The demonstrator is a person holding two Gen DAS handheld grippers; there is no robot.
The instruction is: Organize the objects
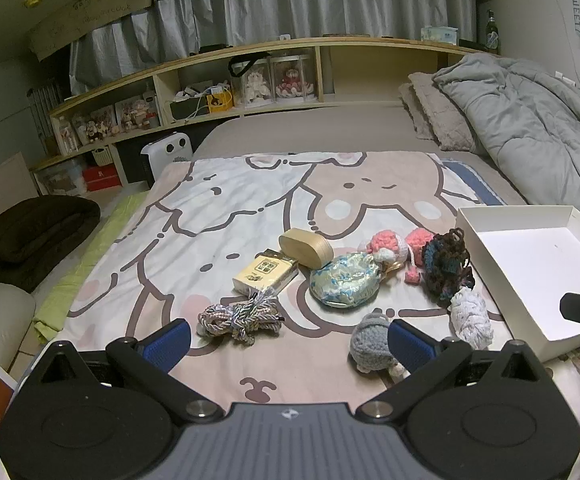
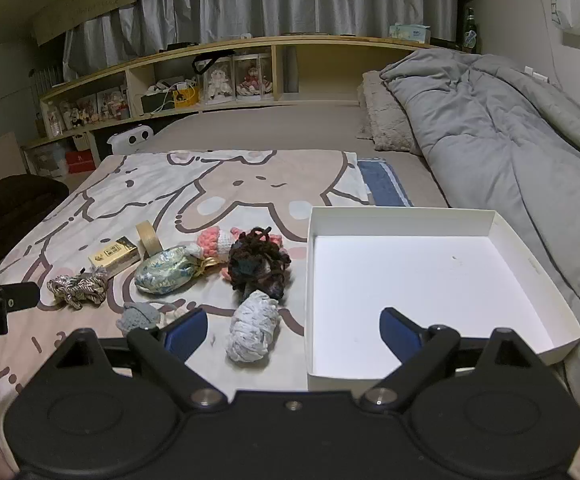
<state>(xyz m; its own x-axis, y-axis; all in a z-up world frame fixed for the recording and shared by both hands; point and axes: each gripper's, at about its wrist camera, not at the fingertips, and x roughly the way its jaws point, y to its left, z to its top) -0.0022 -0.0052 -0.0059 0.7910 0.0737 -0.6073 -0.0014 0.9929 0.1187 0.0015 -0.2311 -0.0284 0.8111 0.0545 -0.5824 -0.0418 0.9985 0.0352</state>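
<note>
Small objects lie on a cartoon-print blanket (image 1: 218, 208): a coil of cord (image 1: 238, 318), a yellow box (image 1: 264, 274), an oval wooden box (image 1: 305, 247), a blue patterned pouch (image 1: 343, 284), a pink crochet toy (image 1: 385, 246), dark yarn (image 1: 447, 266), a white yarn bundle (image 2: 254, 330) and a grey crochet toy (image 1: 369, 340). An empty white tray (image 2: 421, 276) sits to their right. My left gripper (image 1: 290, 338) hovers open before the cord and the grey toy. My right gripper (image 2: 291, 330) hangs open over the tray's near left edge, beside the white bundle.
A grey duvet (image 2: 501, 128) and pillows (image 2: 385, 116) fill the bed's right side. Wooden shelves (image 1: 218, 88) with dolls and boxes run along the back. A dark cushion (image 1: 38, 228) and a white heater (image 1: 168, 154) stand on the floor at left.
</note>
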